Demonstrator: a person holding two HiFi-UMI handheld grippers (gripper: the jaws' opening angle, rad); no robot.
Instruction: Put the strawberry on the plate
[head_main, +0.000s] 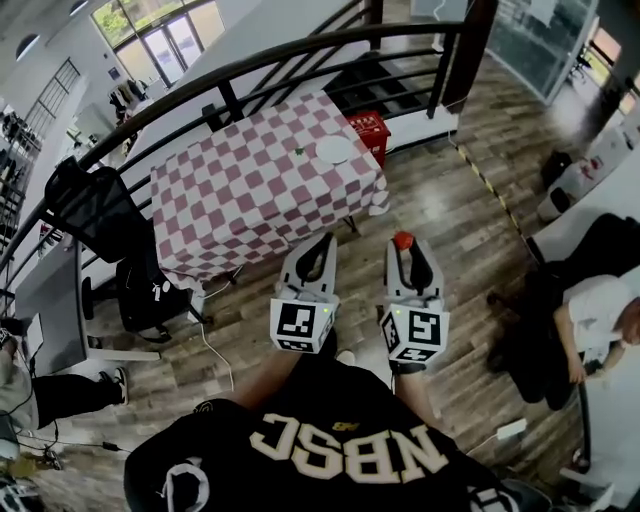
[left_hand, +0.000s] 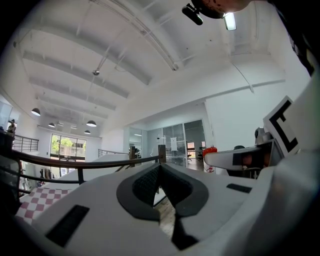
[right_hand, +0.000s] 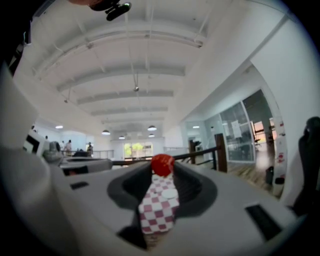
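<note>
Right fingers: The pads (right_hand: 186, 188) of the right gripper (head_main: 404, 247) squeeze the strawberry (right_hand: 162, 164) from both sides, right at their tips.
Left fingers: The pads (left_hand: 145, 185) of the left gripper (left_hand: 159, 168) are pressed together at the tips. Nothing is between them.
Strawberry: It is small, red and round. It sits at the very end of the right jaws, up in the air over the wooden floor (head_main: 440, 200). It is not on the plate yet.
How it will feel: It is probably very light and a bit soft (it could be a toy one, I cannot tell). Its skin looks smooth, so it could slip. A hard squeeze might squash it, and a loose one might let it fall.
Where to hold it: Around its fat middle is best, one pad on each side, and that is where the pads sit now. Only the tips have it, so there is not much holding it in.
Plate: The white plate (head_main: 334, 150) lies near the far edge of the table (head_main: 240, 195), well apart from both grippers. The right gripper view shows it through the gap between the jaws, below the berry.
Table: It has a red and white checked cloth and stands beside a dark rail (head_main: 230, 72).
What could go wrong: The berry has a long way to travel, so I think a bump or a shake could knock it loose. A gentle, steady hold seems best, and it should be let go low over the plate so it does not roll off.
</note>
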